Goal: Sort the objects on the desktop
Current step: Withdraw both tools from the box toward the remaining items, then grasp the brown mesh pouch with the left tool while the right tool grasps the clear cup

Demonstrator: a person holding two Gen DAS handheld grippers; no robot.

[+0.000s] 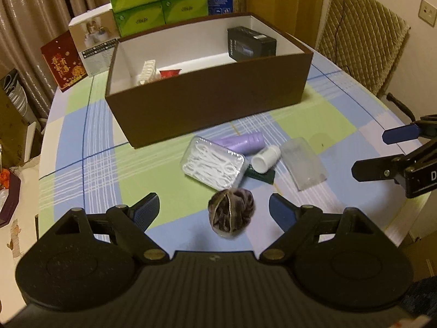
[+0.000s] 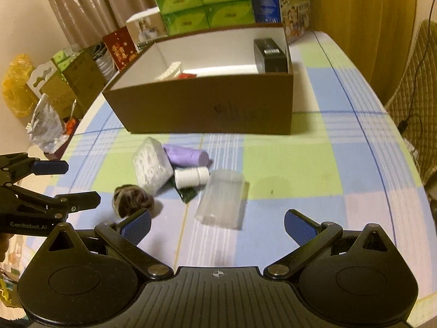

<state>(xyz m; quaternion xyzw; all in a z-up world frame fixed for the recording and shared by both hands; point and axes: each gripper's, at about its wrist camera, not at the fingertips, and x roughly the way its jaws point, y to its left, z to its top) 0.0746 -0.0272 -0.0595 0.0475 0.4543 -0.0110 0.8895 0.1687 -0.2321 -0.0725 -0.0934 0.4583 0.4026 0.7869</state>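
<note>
a big brown cardboard box with white inside walls [image 1: 207,104] is seen on the round table with the blue, green and white checked cloth [image 1: 82,147]. some things are already put away in the box: a black carton [image 1: 251,43] in one far corner, and a white ridged thing [image 1: 146,71] with a small red thing [image 1: 170,72] beside it at the other end. so part of the sorting is judged to be done.

five or six things are still left on the cloth, just in front of the box. a clear plastic case full of white floss picks [image 1: 214,164] lies there, touching a lilac plastic tube [image 1: 245,142]. a small white bottle [image 1: 266,158] lies on a flat dark green packet [image 1: 260,175]. a cloudy clear plastic case [image 2: 222,198] is close by. a dark brown fluffy hair tie [image 1: 230,216] lies nearest of all.

the left gripper [image 1: 214,210] is held with its blue pads wide apart, and nothing is held by it. the hair tie is seen right between the pads, but it cannot be told whether it is touched. the right gripper [image 2: 218,224] is also wide apart and holds nothing, with the cloudy case just ahead of it.

about half of the job is guessed to be left. the hair tie and the cloudy case look likely to be picked next.
</note>
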